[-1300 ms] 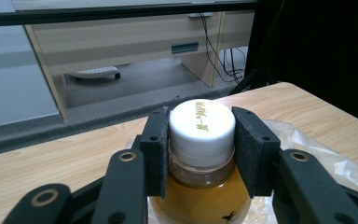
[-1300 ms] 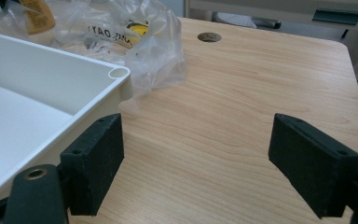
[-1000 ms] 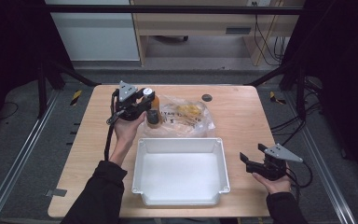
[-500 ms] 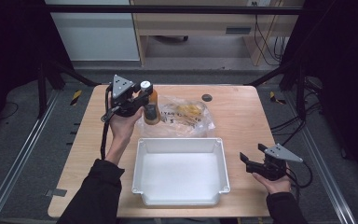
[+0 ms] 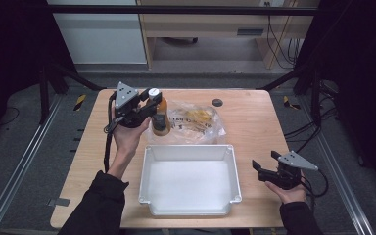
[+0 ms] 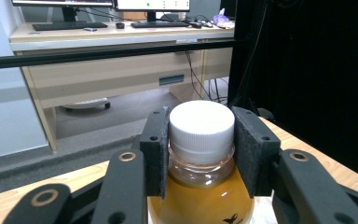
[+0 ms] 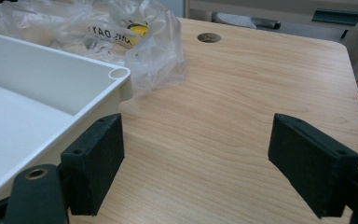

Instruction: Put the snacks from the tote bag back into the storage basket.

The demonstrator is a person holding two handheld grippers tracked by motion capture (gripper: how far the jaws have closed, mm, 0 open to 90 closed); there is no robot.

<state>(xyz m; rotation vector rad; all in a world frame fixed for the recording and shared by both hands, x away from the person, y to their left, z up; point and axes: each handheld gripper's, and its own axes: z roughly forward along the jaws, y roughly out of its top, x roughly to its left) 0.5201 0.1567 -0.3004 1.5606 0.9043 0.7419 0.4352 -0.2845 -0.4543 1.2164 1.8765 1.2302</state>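
We count 1 bottle (image 6: pixel 200 154) of amber liquid with a white cap (image 6: pixel 200 123); a small dark bird-like mark sits on its front, no text legible. The left gripper (image 6: pixel 200 140) is clamped on the cap, bottle upright at the table's (image 5: pixel 254 127) far left. 1 clear plastic bag (image 7: pixel 135 42) carries partial print, unreadable to us. 1 white tray (image 5: pixel 188 178) sits mid-table. The right gripper (image 7: pixel 196 163) has its jaws spread wide, holding nothing, beside the tray.

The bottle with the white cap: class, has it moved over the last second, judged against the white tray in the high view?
Yes. The bottle, gripped at its cap by the left gripper, has shifted left and away from the white tray.
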